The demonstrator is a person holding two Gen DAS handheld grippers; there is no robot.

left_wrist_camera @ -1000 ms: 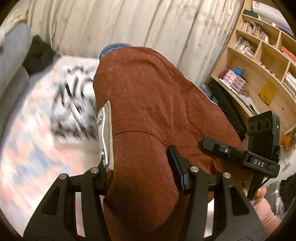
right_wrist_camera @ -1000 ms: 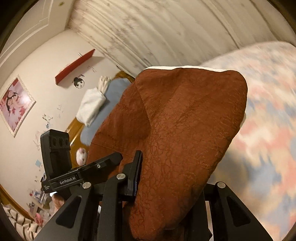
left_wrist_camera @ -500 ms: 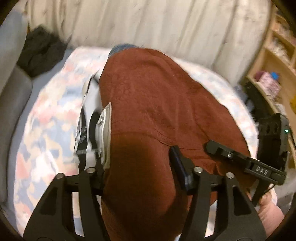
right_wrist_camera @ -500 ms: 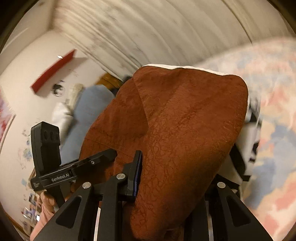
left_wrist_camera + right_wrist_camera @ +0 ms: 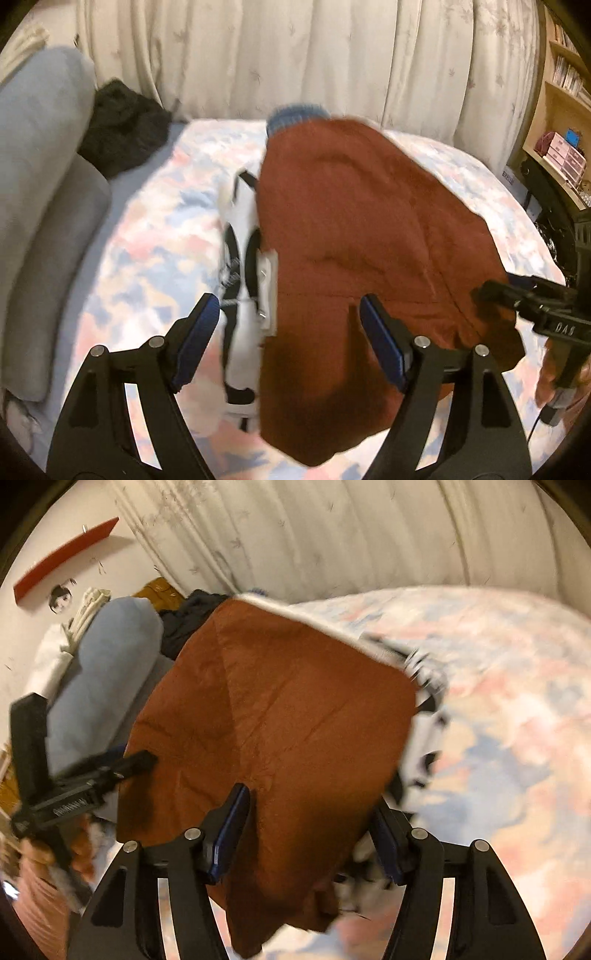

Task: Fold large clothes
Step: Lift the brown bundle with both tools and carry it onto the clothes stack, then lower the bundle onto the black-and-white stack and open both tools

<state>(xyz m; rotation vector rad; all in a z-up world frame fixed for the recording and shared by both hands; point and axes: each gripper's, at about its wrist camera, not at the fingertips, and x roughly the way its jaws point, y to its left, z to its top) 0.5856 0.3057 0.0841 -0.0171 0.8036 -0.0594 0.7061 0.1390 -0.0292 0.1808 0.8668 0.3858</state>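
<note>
A folded rust-brown garment point(image 5: 369, 229) lies on a black-and-white patterned garment point(image 5: 240, 236) on the pastel bedspread point(image 5: 147, 240). A blue denim edge point(image 5: 295, 114) shows at its far end. My left gripper point(image 5: 288, 325) is open, its jaws spread wide over the near edge of the brown garment, touching nothing. In the right wrist view the brown garment point(image 5: 280, 731) fills the middle. My right gripper point(image 5: 314, 830) is open too, its fingers either side of the cloth's near corner. Each gripper shows in the other's view, at the right edge point(image 5: 546, 306) and at the left point(image 5: 74, 786).
A grey bolster point(image 5: 40, 192) and a black heap of clothing point(image 5: 125, 136) lie at the bed's left. White curtains point(image 5: 295, 55) hang behind. Wooden shelves point(image 5: 561, 110) stand at the right. A white pillow point(image 5: 55, 657) and a red wall shelf point(image 5: 62, 557) show in the right wrist view.
Both grippers have opened and let go of the brown garment, which has dropped onto the patterned garment on the bed. Both grippers have tipped down toward the bed.
</note>
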